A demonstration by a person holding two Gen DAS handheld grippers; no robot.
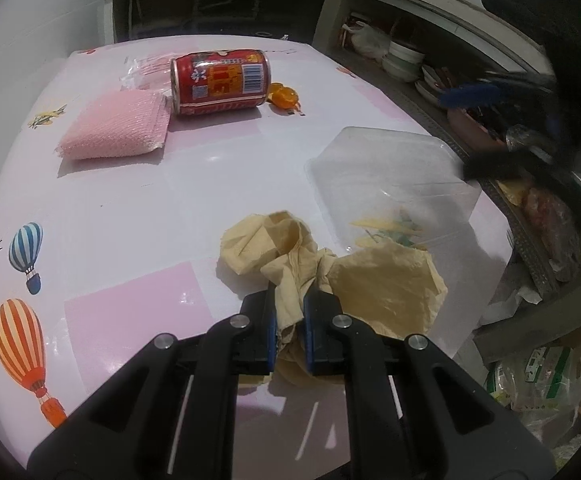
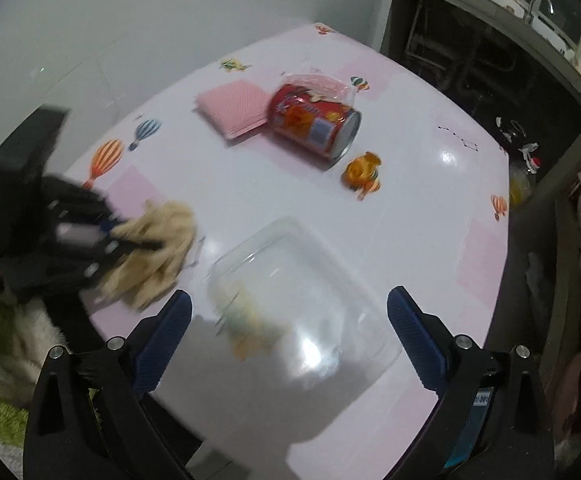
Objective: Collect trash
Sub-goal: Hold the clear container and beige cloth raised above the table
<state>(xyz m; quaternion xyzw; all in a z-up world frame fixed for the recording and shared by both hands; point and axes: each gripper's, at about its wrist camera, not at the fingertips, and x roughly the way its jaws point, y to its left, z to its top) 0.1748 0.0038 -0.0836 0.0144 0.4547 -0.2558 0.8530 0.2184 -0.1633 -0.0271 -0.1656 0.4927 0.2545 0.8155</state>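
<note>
While the crumpled beige paper napkin (image 1: 290,248) is kept pinched at the desk's (image 1: 138,208) near edge by the left gripper (image 1: 289,316), the clear plastic container (image 2: 302,300) below the right gripper's (image 2: 289,334) wide-spread, empty fingers should be straddled squarely and clamped gently.

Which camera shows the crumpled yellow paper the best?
The left wrist view. The crumpled yellow paper sits sharp and close, pinched in the left gripper. In the right wrist view the paper is blurred at the left side, partly hidden by that gripper.
</note>
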